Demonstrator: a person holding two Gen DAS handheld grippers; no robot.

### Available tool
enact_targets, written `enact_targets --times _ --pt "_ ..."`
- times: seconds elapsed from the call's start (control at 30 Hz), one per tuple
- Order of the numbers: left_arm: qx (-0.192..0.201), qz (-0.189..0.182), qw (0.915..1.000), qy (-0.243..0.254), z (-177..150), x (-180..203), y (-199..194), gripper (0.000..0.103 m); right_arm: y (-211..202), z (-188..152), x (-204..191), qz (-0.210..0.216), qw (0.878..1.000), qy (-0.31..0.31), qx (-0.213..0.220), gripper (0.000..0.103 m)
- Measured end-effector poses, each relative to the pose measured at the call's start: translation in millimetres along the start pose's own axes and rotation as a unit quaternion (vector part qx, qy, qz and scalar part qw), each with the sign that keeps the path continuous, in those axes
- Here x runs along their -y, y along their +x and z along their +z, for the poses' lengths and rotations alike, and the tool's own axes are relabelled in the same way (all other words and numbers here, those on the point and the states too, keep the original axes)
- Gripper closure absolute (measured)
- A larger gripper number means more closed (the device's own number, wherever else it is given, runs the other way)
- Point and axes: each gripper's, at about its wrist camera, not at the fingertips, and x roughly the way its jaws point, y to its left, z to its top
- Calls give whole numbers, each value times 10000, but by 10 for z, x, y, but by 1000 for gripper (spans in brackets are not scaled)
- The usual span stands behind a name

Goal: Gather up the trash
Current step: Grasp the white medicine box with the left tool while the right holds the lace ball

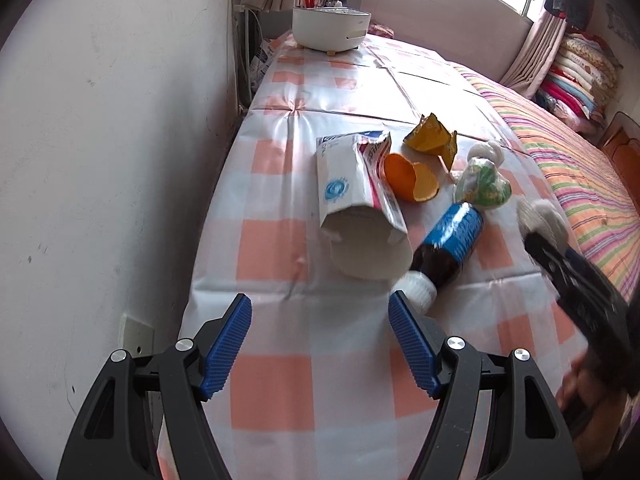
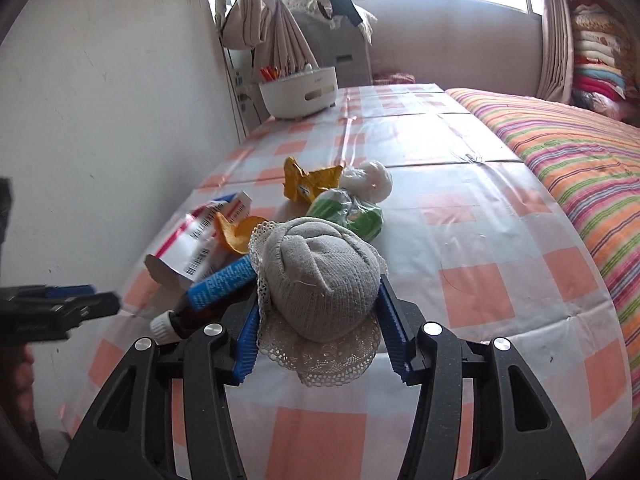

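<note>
Your right claw [image 2: 318,330] is clamped on a balled grey sock with a lace cuff [image 2: 320,284], both blue pads pressing its sides. Your left claw [image 1: 320,344] stands wide with nothing between its pads, held above the checked surface [image 1: 272,384] just short of the white cap of a dark bottle with a blue label [image 1: 448,242].

The sock is soft, so it could slip out if your grip eases, and its hanging lace could snag the bottle lying right behind it. The bottle lies on its side and looks likely to roll if your left claw nudges the cap.

Beyond the bottle sits the rest of the trash, bunched together: a torn white paper packet [image 1: 352,184], orange peel [image 1: 412,178], a yellow wrapper [image 1: 432,138], a green-and-white wrapper [image 1: 484,184] and a white wad [image 2: 372,180].

Farther along the surface stands a white tub [image 1: 330,28]. A plain wall runs along the left, a striped bed [image 2: 580,152] along the right, with curtains and a bright window at the far end.
</note>
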Motion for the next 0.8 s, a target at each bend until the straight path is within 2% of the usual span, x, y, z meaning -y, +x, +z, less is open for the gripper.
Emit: enact_targets --times 0.13,0.23,0.3,0.4,0.47,0.53,0.6,0.67,0.8 --pt "-253 -35 9995 184 312 89 180 34 -50 -1 -40 64 9999 2 145 52" --pt "-357 219 9977 539 541 213 278 34 -78 5 -42 85 9997 -11 232 52" --pt "-667 215 9938 859 684 298 398 34 -97 3 -40 118 9996 8 267 52" --pt "-1143 268 9895 840 872 320 622 34 -111 0 -49 157 9994 -21 311 52" --pt "-1298 388 9879 757 956 306 730 34 -130 -5 -65 201 9992 -19 348 52" --pt "-1507 349 9849 779 1016 319 845 34 -141 -1 -83 256 9989 -41 380 52" --pt "-1631 468 9823 789 1060 351 949 34 -153 -3 -111 321 9987 -60 399 52" --pt "-1805 337 9794 840 1075 404 1021 34 -156 -8 -130 354 9985 -77 401 52" --pt "-1912 323 9765 940 1088 509 1103 34 -165 -3 -111 436 9982 -27 423 52"
